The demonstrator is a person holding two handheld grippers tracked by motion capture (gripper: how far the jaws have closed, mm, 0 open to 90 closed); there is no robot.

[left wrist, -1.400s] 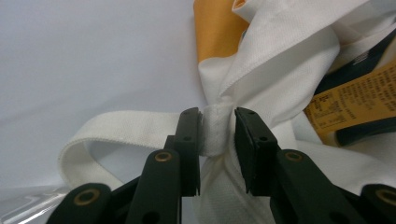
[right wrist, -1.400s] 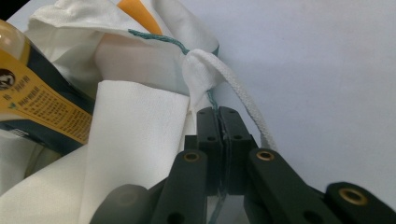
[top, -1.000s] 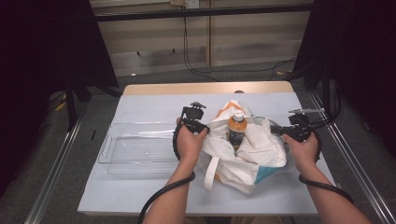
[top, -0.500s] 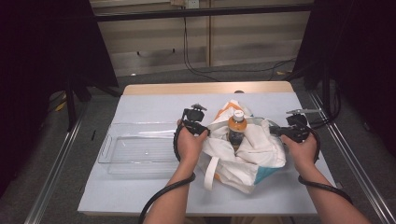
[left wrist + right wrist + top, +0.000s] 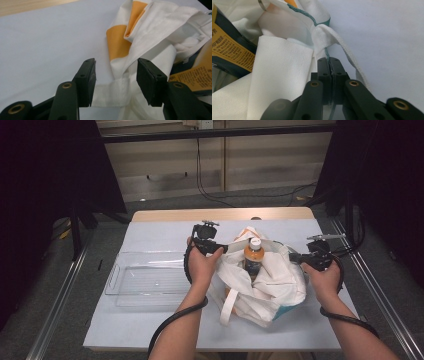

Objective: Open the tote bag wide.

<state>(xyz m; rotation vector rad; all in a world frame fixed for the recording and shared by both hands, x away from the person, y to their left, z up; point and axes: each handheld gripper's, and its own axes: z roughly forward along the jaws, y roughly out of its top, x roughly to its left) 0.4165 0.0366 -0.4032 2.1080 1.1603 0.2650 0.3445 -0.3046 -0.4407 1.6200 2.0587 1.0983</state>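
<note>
Tote bag (image 5: pixel 260 285) is seen in the high view at table centre, a bottle (image 5: pixel 253 255) upright inside, a clear tray (image 5: pixel 145 280) to its left. In the left gripper view, the left gripper (image 5: pixel 115 75) has just been opening; bag hem lies between spread jaws, unpressed. In the right gripper view, the right gripper (image 5: pixel 329 67) is pinched on the bag's teal-stitched rim.

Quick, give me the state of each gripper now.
Left gripper: open, jaws just opening, the bag's edge between them, unpressed.
Right gripper: shut on the bag's edge.
</note>
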